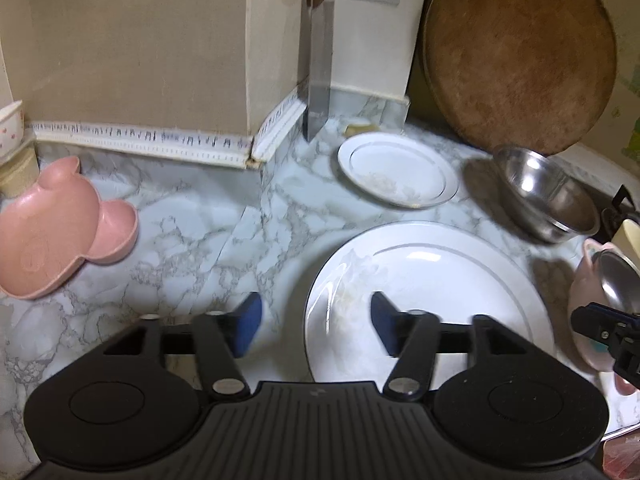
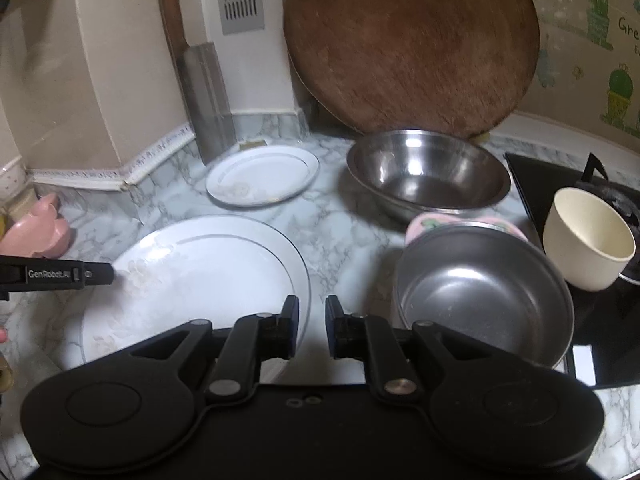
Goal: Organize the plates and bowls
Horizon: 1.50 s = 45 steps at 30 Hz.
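A large white plate (image 1: 440,280) (image 2: 208,276) lies on the marble counter. My left gripper (image 1: 316,326) is open and empty, its jaws straddling the plate's left rim just above it. My right gripper (image 2: 312,330) is open with a narrow gap, empty, above the plate's right rim. A small white plate (image 1: 396,170) (image 2: 262,176) lies farther back. A large steel bowl (image 1: 548,192) (image 2: 428,172) sits at the back right. A smaller steel bowl (image 2: 484,296) rests in a pink bowl (image 2: 420,226). A pink bear-shaped dish (image 1: 56,224) lies at the left.
A round wooden board (image 1: 520,52) (image 2: 408,40) and a cleaver (image 1: 320,68) (image 2: 204,96) lean on the back wall. A cream cup (image 2: 588,240) stands on the black stove (image 2: 560,184) at the right. A patterned bowl (image 1: 10,126) sits at the far left.
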{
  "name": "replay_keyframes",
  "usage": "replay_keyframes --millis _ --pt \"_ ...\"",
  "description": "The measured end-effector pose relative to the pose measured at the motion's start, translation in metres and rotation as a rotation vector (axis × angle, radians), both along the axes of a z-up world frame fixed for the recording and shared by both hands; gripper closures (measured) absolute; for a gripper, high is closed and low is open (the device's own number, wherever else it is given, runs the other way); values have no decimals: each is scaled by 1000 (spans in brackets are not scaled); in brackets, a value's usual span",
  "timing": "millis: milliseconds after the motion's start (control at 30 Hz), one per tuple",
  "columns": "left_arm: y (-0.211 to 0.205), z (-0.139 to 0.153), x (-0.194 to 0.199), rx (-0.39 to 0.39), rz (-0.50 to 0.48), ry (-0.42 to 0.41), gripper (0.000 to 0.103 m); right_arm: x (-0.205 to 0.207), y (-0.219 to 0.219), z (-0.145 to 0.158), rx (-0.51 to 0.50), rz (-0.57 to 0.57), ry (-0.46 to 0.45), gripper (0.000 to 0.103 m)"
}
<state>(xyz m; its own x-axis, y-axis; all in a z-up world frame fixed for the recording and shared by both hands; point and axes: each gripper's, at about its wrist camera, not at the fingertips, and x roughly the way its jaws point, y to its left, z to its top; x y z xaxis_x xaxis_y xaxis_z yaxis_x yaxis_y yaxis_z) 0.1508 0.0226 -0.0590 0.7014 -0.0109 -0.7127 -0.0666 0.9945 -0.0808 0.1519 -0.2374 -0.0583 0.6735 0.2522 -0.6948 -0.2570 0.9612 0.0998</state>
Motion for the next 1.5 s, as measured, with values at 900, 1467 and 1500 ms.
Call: replay_keyframes --millis 900,1467,1500 --pt "2 39 38 -3 -62 -121 26 49 42 60 -46 122 -206 1" --pt "5 9 155 -46 34 -57 26 213 74 18 -40 187 3 1" --pt "3 7 161 -35 36 -38 26 220 76 14 -45 187 13 2"
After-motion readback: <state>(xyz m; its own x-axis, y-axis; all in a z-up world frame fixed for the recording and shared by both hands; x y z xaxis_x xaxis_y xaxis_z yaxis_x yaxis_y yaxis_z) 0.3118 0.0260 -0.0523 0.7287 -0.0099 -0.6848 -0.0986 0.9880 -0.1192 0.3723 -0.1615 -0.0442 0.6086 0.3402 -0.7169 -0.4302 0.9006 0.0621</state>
